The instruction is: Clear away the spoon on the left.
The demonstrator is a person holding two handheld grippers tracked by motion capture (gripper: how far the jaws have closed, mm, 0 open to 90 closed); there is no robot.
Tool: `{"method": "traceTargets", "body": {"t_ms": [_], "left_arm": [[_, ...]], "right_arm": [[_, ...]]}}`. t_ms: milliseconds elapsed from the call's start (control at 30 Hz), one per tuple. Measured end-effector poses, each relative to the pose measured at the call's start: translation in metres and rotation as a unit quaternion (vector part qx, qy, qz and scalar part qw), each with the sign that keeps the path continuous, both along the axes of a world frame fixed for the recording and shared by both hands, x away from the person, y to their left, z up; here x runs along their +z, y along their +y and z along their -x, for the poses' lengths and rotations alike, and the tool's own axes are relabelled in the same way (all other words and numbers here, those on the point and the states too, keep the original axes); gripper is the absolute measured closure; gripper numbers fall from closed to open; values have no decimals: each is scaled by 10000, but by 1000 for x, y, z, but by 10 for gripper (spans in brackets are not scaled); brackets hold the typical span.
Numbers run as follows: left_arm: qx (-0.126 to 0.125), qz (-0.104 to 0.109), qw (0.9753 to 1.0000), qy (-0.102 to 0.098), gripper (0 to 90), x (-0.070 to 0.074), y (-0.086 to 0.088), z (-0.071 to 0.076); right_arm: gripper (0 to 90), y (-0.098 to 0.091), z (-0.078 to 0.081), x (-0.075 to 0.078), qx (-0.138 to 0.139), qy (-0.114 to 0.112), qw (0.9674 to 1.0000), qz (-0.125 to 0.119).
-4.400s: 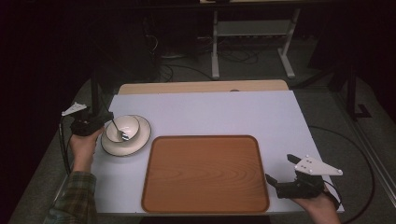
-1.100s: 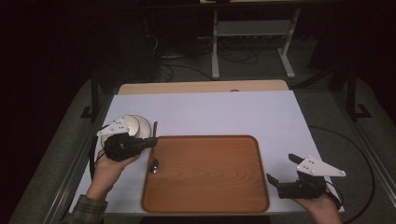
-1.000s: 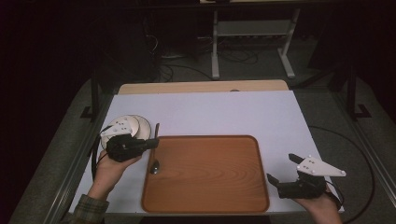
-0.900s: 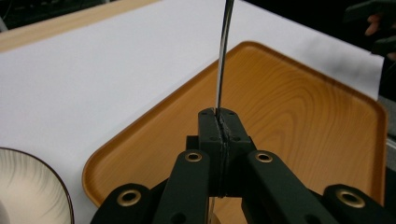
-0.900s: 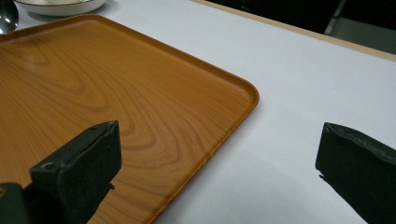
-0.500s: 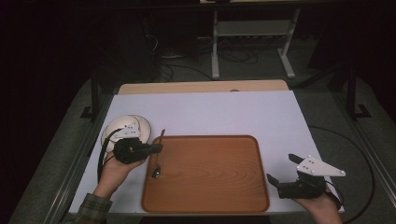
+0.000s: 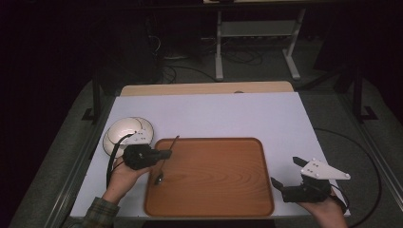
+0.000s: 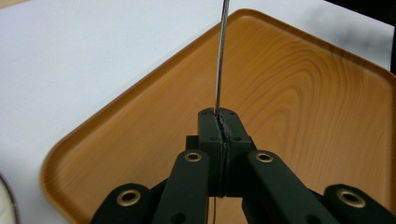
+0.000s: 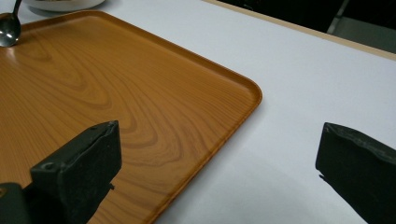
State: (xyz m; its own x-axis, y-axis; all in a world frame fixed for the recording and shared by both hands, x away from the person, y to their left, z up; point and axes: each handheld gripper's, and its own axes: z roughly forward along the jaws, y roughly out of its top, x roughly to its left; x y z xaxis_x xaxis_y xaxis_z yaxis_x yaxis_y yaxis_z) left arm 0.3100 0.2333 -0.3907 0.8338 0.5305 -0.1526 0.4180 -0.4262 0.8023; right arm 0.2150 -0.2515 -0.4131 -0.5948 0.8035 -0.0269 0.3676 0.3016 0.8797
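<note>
A: What is taking up the most room?

B: The table (image 7: 214,114) is lying under everything, white-topped, and the tray (image 7: 214,190) is sitting on its near half, wooden and rounded at the corners. The tray is also showing in the left gripper view (image 8: 303,93) and in the right gripper view (image 9: 116,93).

A: And the bowl?

B: The bowl (image 7: 124,133) is resting on the table just off the tray's far left corner, pale, with a darker rim. A hand is partly covering its near edge.

A: What is the left gripper doing?

B: The left gripper (image 7: 167,154) is hanging over the tray's left edge, pointing toward the tray's middle. Its jaws are pressing tight together on the spoon (image 7: 165,160), as the left gripper view (image 8: 219,123) is showing plainly.

A: Where is the spoon sitting exactly?

B: The jaws are pinching it by the handle (image 8: 220,56), which is sticking up and away past them. The spoon's head (image 7: 159,179) is hanging low over the tray's left part; I cannot tell whether it is touching the wood. It is also glinting at the far corner in the right gripper view (image 9: 9,30).

A: And the right gripper?

B: The right gripper (image 7: 285,173) is waiting at the table's near right corner, beside the tray. Its jaws are standing wide apart with nothing between them, as the right gripper view (image 9: 217,168) is showing.
</note>
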Motion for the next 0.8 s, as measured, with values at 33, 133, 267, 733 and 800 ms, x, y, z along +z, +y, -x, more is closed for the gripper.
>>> {"method": "traceTargets", "body": {"t_ms": [33,133,267,733,800], "left_arm": [[-23,14,10000,6,888,-1,-1,0],[-112,66,9999,61,888,-3,-7,1],[-247,12,9997,85,887,-6,-15,2],[-519,-178,9980,298,886,-24,-31,-1],[-563,-239,9976,317,886,-26,-33,-1]], "right_arm": [[0,0,0,0,-2,1,10000,-1],[0,0,0,0,11,1,10000,7],[0,1,0,0,13,-2,10000,10],[0,2,0,-1,20,17,10000,23],[0,2,0,-1,33,20,10000,31]]}}
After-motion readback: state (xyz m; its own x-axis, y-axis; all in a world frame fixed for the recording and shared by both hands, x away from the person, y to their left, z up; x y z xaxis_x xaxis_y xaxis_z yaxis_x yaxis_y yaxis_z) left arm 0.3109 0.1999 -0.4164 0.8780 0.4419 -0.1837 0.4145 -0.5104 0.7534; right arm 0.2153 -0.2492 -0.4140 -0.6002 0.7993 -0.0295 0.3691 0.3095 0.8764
